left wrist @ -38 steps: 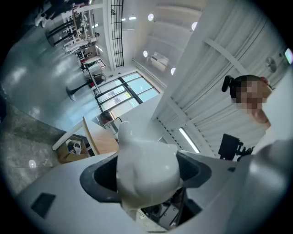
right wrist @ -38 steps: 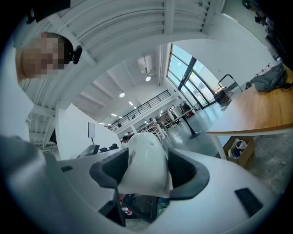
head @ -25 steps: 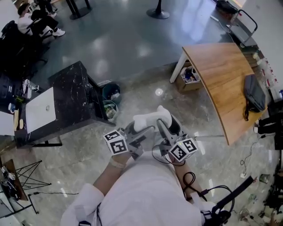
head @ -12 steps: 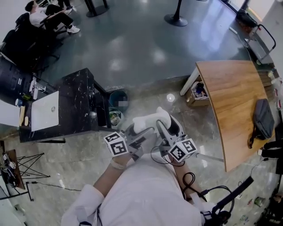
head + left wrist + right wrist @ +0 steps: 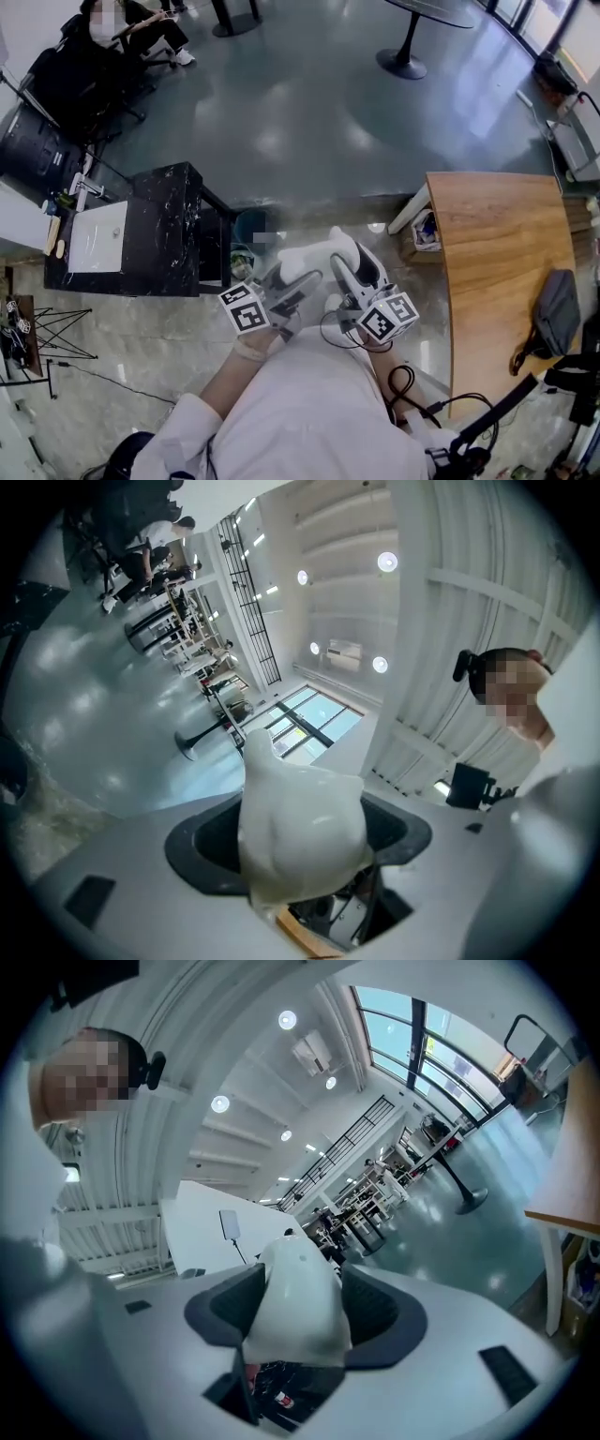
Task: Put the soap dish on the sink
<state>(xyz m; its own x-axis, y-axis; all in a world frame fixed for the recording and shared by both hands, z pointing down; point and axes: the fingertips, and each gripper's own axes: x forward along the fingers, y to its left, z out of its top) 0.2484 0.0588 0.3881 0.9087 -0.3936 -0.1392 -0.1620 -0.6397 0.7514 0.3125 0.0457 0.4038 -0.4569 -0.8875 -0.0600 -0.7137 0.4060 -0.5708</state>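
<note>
A white, rounded soap dish (image 5: pixel 321 251) is held up in front of the person's chest, over the floor. My left gripper (image 5: pixel 298 281) is shut on its left side and my right gripper (image 5: pixel 345 272) is shut on its right side. In the left gripper view the soap dish (image 5: pixel 300 827) fills the gap between the dark pads of the left gripper (image 5: pixel 302 860). It also sits between the pads in the right gripper view, as a soap dish (image 5: pixel 295 1297) in the right gripper (image 5: pixel 295 1326). The white rectangular sink (image 5: pixel 96 237) lies in a black marble counter (image 5: pixel 173 225) to the left, well apart from the dish.
A small bin (image 5: pixel 249 225) stands beside the counter. A curved wooden table (image 5: pixel 497 253) with a dark bag (image 5: pixel 557 314) is at the right. A round table base (image 5: pixel 403 62) and seated people (image 5: pixel 141 28) are farther off. A tripod (image 5: pixel 42 333) stands at lower left.
The head view has swung, so the counter with the sink has shifted up and right and the wooden table lower. Both grippers keep the same hold on the soap dish.
</note>
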